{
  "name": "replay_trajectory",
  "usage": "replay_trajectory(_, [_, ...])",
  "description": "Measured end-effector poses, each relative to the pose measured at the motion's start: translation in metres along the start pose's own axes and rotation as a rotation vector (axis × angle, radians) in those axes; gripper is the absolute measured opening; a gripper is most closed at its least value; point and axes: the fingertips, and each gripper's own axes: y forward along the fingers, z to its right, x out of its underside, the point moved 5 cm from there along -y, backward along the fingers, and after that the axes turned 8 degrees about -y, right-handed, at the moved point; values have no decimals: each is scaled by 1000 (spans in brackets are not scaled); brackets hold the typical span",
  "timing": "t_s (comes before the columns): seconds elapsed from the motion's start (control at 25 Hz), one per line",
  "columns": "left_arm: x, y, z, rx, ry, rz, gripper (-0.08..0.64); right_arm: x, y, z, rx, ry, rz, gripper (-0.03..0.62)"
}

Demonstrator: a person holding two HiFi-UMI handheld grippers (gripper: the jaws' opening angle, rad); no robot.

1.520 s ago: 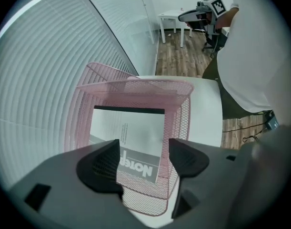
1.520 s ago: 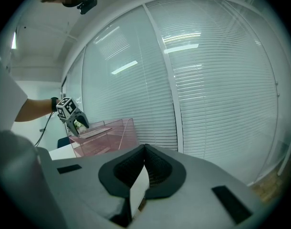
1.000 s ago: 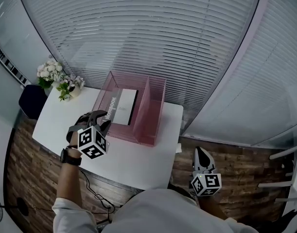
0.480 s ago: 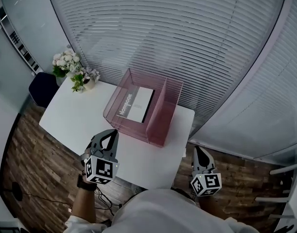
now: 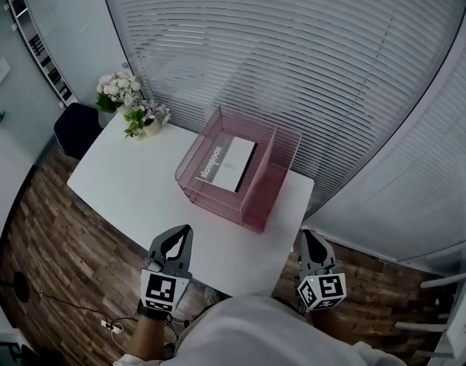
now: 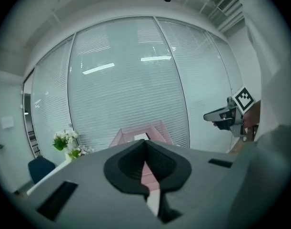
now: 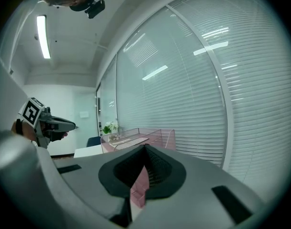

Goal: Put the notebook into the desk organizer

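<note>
The white notebook (image 5: 233, 164) lies flat in the left compartment of the pink see-through desk organizer (image 5: 265, 197), which stands at the far right of the white table (image 5: 133, 185). My left gripper (image 5: 185, 230) hovers at the table's near edge, well short of the organizer, its jaws shut on nothing. My right gripper (image 5: 306, 235) hangs off the table's right corner, jaws together and empty. In the left gripper view the organizer (image 6: 157, 128) stands straight ahead beyond the closed left gripper (image 6: 145, 142). The right gripper view shows the organizer (image 7: 157, 137) beyond the right gripper (image 7: 145, 148).
A small pot of white flowers (image 5: 131, 101) stands at the table's far left corner, with a dark blue chair (image 5: 77, 128) beside it. A glass wall with blinds (image 5: 294, 59) runs close behind the organizer. Wooden floor (image 5: 42, 227) surrounds the table.
My left gripper has pulled back from the organizer's front to the table's near edge, and its jaws have closed. The notebook stays in the organizer. The right gripper has hardly moved.
</note>
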Motion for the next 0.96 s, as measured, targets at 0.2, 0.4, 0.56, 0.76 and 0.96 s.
replay_trajectory(0.2, [12, -11, 11, 22, -124, 37, 8, -2, 0, -7, -14, -10, -1, 12])
replay_trajectory(0.4, [20, -14, 17, 42, -204, 64, 8, -2, 2, -14, -24, -20, -5, 12])
replay_trajectory(0.56, [22, -17, 18, 53, -254, 72, 8, -3, 1, -19, -32, -23, -3, 12])
replay_trajectory(0.76, [24, -18, 12, 48, -277, 75, 8, -1, 1, -21, -35, -23, -3, 12])
replay_trajectory(0.96, [22, -19, 9, 51, -283, 78, 8, -4, 0, -23, -33, -23, -2, 12])
